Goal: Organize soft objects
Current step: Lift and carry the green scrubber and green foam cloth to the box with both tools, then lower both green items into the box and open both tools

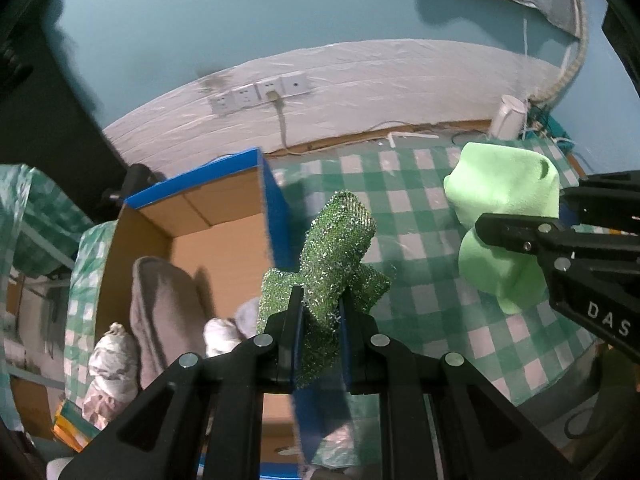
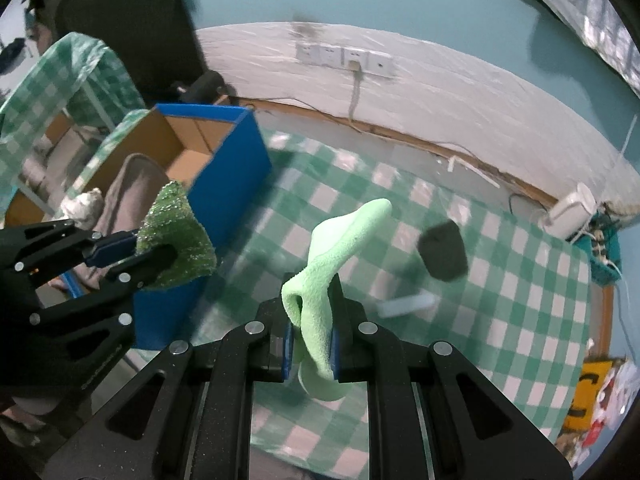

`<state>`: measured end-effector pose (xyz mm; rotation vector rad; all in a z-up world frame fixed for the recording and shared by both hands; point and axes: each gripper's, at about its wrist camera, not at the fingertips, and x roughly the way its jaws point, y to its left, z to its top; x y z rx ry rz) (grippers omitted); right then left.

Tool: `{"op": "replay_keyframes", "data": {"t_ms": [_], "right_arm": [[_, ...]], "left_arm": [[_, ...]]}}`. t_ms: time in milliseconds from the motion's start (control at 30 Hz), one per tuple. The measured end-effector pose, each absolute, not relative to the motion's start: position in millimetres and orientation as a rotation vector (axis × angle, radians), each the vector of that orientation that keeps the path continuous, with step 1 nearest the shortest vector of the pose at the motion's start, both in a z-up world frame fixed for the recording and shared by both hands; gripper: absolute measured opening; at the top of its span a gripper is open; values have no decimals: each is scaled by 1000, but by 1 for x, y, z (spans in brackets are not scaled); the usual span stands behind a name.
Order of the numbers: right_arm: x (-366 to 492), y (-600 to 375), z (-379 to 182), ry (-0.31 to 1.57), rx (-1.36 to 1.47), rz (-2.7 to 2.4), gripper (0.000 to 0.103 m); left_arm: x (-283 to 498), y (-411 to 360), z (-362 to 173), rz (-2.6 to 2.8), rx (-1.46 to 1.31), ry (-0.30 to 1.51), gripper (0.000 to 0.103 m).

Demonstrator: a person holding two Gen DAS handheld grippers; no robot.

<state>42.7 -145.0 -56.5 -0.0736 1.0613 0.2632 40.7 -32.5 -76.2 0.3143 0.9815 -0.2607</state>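
My left gripper (image 1: 320, 304) is shut on a glittery green scouring cloth (image 1: 336, 248) and holds it over the near right edge of the blue cardboard box (image 1: 276, 208). It also shows in the right wrist view (image 2: 138, 248) with the scouring cloth (image 2: 176, 236). My right gripper (image 2: 312, 312) is shut on a pale green soft cloth (image 2: 340, 240) and holds it above the checked table (image 2: 500, 320). In the left wrist view the pale green cloth (image 1: 500, 204) hangs from the right gripper (image 1: 520, 228). A grey cloth (image 1: 164, 312) and white soft items (image 1: 112, 356) lie in the box.
A dark sponge (image 2: 444, 252) and a white stick-like object (image 2: 408, 304) lie on the table. A white device (image 2: 568, 208) with cables stands at the far right corner. Wall sockets (image 1: 260, 94) with a cord are behind the table. The blue box (image 2: 236, 160) is at the table's left.
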Motion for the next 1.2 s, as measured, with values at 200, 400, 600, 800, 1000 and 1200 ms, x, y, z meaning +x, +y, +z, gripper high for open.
{"op": "replay_keyframes", "data": {"t_ms": [200, 400, 600, 800, 1000, 1200], "right_arm": [[48, -114, -45, 1041, -100, 314, 13], [53, -84, -33, 1019, -110, 363, 13], [59, -55, -29, 1014, -123, 403, 13], [65, -30, -30, 1019, -132, 436, 13], [73, -6, -35, 1035, -131, 468, 13], [82, 17, -43, 1055, -122, 503, 13]], "left_arm": [[43, -5, -70, -221, 278, 972, 15], [43, 18, -67, -189, 256, 965, 15], [44, 40, -67, -155, 227, 967, 15], [48, 67, -69, -110, 192, 979, 15], [51, 87, -75, -66, 179, 998, 15], [54, 107, -81, -30, 156, 1015, 15]]}}
